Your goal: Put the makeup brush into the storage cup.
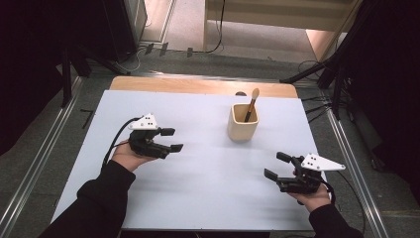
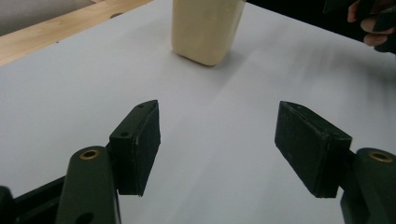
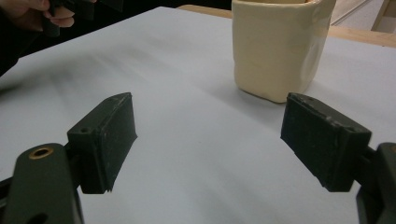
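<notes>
The white table (image 1: 198,163) lies wide in front of me, and I take the cream cup (image 1: 243,122) on it as my landmark. The cup stands upright on the far half of the table, a little to the right of the middle, with bare white surface all around its foot.

My left gripper (image 1: 172,140) hovers to the left of the cup, well apart from it and a bit nearer to me. Its jaws point toward the cup and stand wide apart, with nothing between them; in the left gripper view I see the cup (image 2: 205,30) straight ahead beyond the two pads.

My right gripper (image 1: 276,166) is in front of the cup and to its right, near the table's right edge, also apart from it. Its jaws are spread and empty too, and in the right gripper view the cup (image 3: 278,49) stands ahead, toward the right jaw.

A small wooden brush (image 1: 252,103) stands inside the cup, leaning, with its pale head above the rim.
</notes>
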A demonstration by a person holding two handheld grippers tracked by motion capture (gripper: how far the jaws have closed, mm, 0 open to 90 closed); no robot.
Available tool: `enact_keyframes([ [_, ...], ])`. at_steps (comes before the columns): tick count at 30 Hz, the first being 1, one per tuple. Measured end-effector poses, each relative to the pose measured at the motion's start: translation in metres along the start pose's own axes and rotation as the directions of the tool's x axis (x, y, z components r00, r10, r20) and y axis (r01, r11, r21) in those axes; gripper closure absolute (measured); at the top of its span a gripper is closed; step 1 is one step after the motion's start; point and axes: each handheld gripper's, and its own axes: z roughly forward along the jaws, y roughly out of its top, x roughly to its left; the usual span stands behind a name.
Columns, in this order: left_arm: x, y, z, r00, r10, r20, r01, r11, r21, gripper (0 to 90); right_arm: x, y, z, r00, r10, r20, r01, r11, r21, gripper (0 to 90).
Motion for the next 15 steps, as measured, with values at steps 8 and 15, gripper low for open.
enact_keyframes([
  [8, 0.005, -0.018, -0.016, 0.9994, -0.034, -0.011, 0.033, 0.9993, -0.019, 31.8, 0.000, 0.000, 0.001, 1.0000, -0.009, -0.002, 0.009, 1.000, -0.001, 18.5],
  [15, 0.002, -0.030, -0.027, 0.9995, -0.029, -0.009, 0.029, 0.9995, -0.012, 32.7, 0.001, 0.001, 0.001, 0.9999, -0.007, -0.009, 0.007, 1.000, -0.007, 18.4],
])
